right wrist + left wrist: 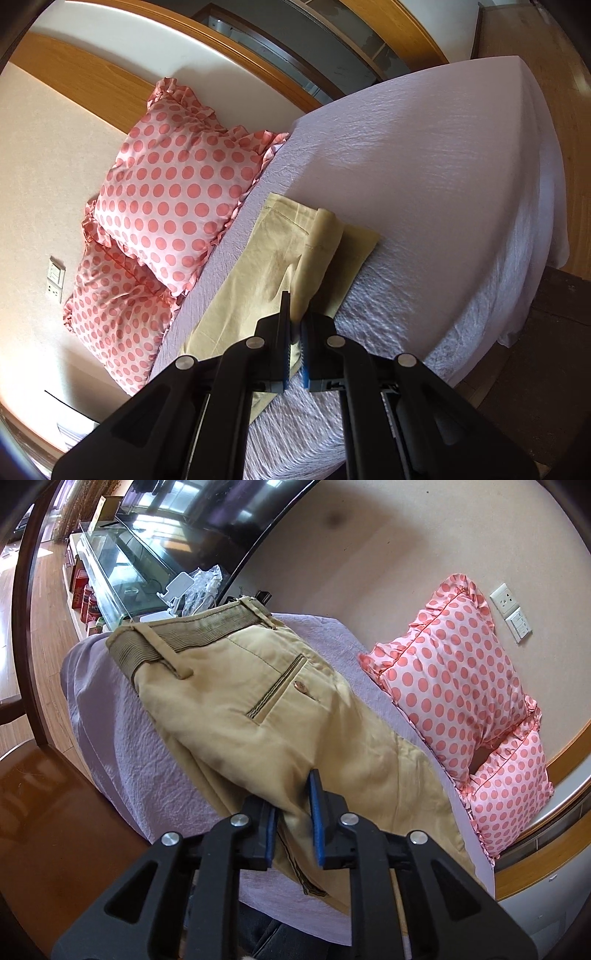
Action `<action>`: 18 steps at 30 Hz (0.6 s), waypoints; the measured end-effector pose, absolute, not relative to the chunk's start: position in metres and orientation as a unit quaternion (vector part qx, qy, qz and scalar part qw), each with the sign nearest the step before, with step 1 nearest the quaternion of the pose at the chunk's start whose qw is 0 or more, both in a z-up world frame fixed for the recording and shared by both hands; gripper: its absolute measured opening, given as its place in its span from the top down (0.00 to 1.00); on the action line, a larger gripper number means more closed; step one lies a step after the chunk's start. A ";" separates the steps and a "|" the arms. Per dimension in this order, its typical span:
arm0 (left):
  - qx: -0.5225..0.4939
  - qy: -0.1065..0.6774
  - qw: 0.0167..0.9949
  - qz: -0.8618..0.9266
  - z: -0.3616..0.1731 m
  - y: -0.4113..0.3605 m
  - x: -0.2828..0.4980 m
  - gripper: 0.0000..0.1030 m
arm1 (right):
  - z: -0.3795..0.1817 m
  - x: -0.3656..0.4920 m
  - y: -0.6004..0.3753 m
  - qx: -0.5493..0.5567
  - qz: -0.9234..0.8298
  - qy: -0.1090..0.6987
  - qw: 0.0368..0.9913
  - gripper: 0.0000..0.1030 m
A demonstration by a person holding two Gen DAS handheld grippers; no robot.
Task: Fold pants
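Khaki pants [240, 686] lie along a lilac bed sheet [129, 746], back pocket up, with the ribbed waistband at the far end. My left gripper [293, 797] straddles a fold of the upper leg; its blue pads stand slightly apart with the cloth between them, so it is open. In the right wrist view the leg end of the pants [258, 288] lies on the sheet [424, 184]. My right gripper [295, 314] is shut on a pinched ridge of that leg, which rises from the bed into the fingers.
Two pink polka-dot pillows [454, 686] [173, 206] lean on the wall beside the pants. A glass tank [122, 572] and clutter stand beyond the waistband. Dark wooden furniture [55, 812] borders the bed's near left side. Wood floor [576, 129] lies past the far corner.
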State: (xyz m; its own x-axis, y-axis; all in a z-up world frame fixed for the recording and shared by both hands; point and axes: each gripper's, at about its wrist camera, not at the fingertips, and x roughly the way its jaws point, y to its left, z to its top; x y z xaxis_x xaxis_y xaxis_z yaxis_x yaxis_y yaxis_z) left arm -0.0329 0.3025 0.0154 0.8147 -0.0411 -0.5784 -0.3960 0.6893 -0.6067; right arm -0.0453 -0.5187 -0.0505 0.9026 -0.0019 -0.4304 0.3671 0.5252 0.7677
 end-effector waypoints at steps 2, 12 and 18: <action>-0.384 0.287 0.872 0.100 0.014 0.304 -0.033 0.85 | -0.047 -0.048 -0.518 0.469 -0.127 0.207 0.849 0.87; -0.384 0.240 0.881 0.137 0.014 0.307 -0.073 0.64 | -0.042 -0.044 -0.511 0.427 -0.141 0.196 0.871 0.62; -0.409 0.219 0.873 0.148 0.000 0.317 -0.093 0.56 | -0.040 -0.041 -0.494 0.370 -0.150 0.176 0.900 0.88</action>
